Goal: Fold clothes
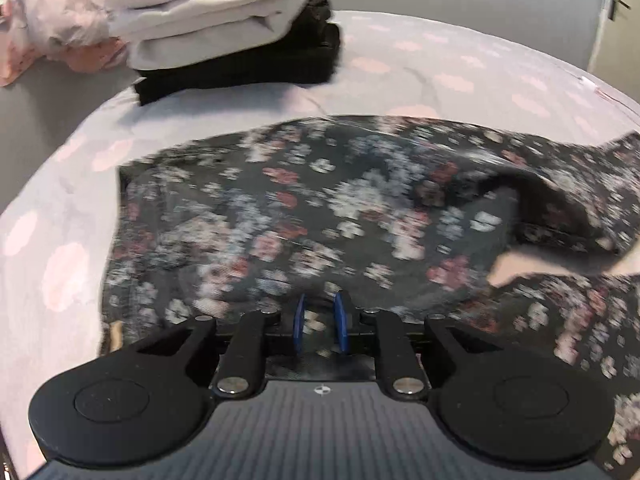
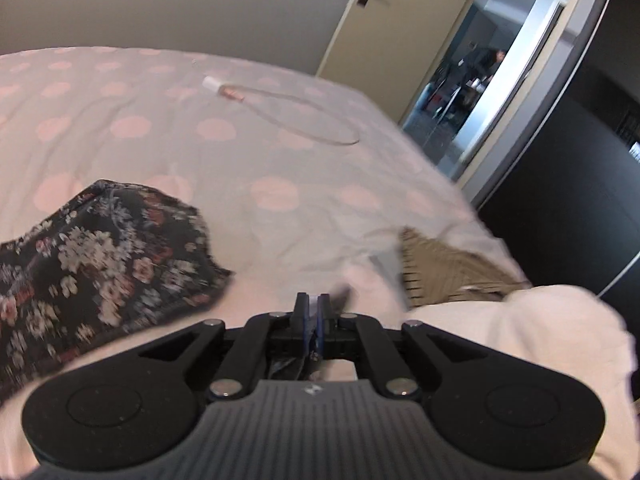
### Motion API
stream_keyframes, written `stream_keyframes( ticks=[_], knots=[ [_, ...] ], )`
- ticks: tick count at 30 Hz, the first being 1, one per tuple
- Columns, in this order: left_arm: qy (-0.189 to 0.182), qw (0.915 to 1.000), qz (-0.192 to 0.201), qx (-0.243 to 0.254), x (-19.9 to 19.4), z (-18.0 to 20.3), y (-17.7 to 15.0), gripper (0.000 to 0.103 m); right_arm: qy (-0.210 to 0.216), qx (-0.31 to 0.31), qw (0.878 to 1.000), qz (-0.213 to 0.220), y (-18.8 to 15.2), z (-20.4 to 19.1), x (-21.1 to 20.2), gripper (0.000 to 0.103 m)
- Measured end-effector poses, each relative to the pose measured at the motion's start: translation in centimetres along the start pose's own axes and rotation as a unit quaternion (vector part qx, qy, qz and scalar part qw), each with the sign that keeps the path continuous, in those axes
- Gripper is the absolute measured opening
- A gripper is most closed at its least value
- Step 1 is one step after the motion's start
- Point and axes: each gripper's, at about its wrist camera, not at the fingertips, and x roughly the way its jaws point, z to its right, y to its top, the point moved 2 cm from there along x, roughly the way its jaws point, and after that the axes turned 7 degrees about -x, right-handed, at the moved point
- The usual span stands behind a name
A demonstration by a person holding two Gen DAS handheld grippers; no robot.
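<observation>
A dark floral garment lies spread on the bed, and its right side rises in a loose flap. My left gripper hovers low over its near edge. The blue pads stand apart, and I see the floral cloth through the gap but no pinch on it. In the right wrist view, one end of the same garment lies at the left. My right gripper is to its right over the sheet, its jaws parted by a narrow slit with nothing between them.
The bed has a pale sheet with pink dots. A folded white-on-black stack and rumpled pink clothes lie at the back left. A charger cable, a beige striped garment and cream cloth lie to the right. A door stands beyond.
</observation>
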Motion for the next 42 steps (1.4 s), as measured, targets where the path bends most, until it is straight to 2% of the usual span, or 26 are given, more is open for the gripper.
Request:
stream_keyframes(
  ticks=[2,4,6,7,9,10,11,13,16,18,20,23,27,29,30,31,32,33,34,36,39,40,42],
  knots=[
    [0.013,0.9999,0.002,-0.011,0.2,-0.9,0.8,0.021,0.030,0.011,0.999,0.010,0.5,-0.6,1.1,0.016],
    [0.016,0.9994,0.003,-0.030,0.4,-2.1,2.0,0.025,0.066,0.029,0.997,0.015,0.9,-1.1,2.3,0.038],
    [0.025,0.9988,0.010,-0.040,0.5,-3.4,3.4,0.028,0.101,0.059,0.993,0.012,1.0,-1.5,3.7,0.038],
    [0.035,0.9984,0.014,-0.042,0.6,-4.1,4.1,0.034,0.115,0.074,0.991,0.011,1.0,-1.8,4.4,0.038],
    [0.051,0.9973,0.025,-0.046,0.7,-5.6,5.4,0.055,0.133,0.092,0.987,0.007,0.8,-2.5,5.7,0.039],
    [0.057,0.9966,0.028,-0.052,0.8,-6.5,6.0,0.069,0.137,0.097,0.986,0.004,0.8,-2.9,6.5,0.041],
    [0.063,0.9958,0.030,-0.059,1.0,-7.5,6.5,0.071,0.137,0.100,0.985,-0.001,0.9,-3.4,7.4,0.041],
    [0.070,0.9941,0.027,-0.078,1.6,-9.5,7.4,0.072,0.139,0.110,0.984,-0.003,1.0,-3.5,8.6,0.046],
    [0.059,0.9905,-0.010,-0.124,3.4,-12.6,8.0,0.074,0.143,0.128,0.981,-0.004,1.0,-3.4,10.3,0.059],
    [0.040,0.9849,-0.046,-0.162,5.1,-14.1,7.8,0.074,0.149,0.134,0.980,-0.004,1.1,-3.2,11.0,0.059],
    [0.036,0.9801,-0.065,-0.184,6.3,-14.7,7.2,0.074,0.157,0.137,0.978,-0.004,1.2,-2.9,11.6,0.059],
    [0.045,0.9810,-0.063,-0.178,7.1,-14.3,6.4,0.077,0.170,0.135,0.976,-0.011,1.3,-2.4,12.8,0.059],
    [0.076,0.9854,-0.049,-0.144,7.4,-12.6,5.9,0.080,0.192,0.135,0.971,-0.041,1.0,-2.6,14.5,0.060],
    [0.079,0.9848,-0.048,-0.147,7.5,-12.5,5.9,0.075,0.196,0.125,0.972,-0.042,0.9,-2.8,14.7,0.060],
    [0.077,0.9849,-0.047,-0.148,7.4,-12.4,6.0,0.073,0.198,0.121,0.972,-0.041,0.9,-2.8,14.6,0.055],
    [0.076,0.9850,-0.046,-0.148,7.4,-12.3,6.0,0.068,0.202,0.120,0.971,-0.039,0.9,-2.8,14.5,0.047],
    [0.075,0.9857,-0.045,-0.144,7.4,-12.1,6.1,0.061,0.199,0.116,0.972,-0.033,0.9,-2.9,14.1,0.043],
    [0.076,0.9868,-0.044,-0.136,7.4,-11.9,6.2,0.056,0.193,0.108,0.975,-0.024,0.9,-3.0,13.6,0.033],
    [0.079,0.9876,-0.042,-0.129,7.4,-11.5,6.3,0.046,0.186,0.101,0.977,-0.015,1.0,-3.2,13.1,0.026],
    [0.089,0.9887,-0.039,-0.115,7.3,-10.7,6.5,0.036,0.169,0.085,0.982,0.007,1.1,-3.5,12.0,0.019],
    [0.096,0.9890,-0.035,-0.106,7.1,-10.1,7.1,0.026,0.127,0.066,0.988,0.051,2.4,-3.5,10.2,0.016],
    [0.097,0.9889,-0.033,-0.108,7.0,-10.1,7.3,0.014,0.117,0.063,0.989,0.063,3.1,-3.3,9.7,0.015],
    [0.093,0.9903,-0.020,-0.101,6.7,-10.1,8.2,0.012,0.091,0.058,0.990,0.086,4.8,-2.6,8.8,0.014]
  ],
)
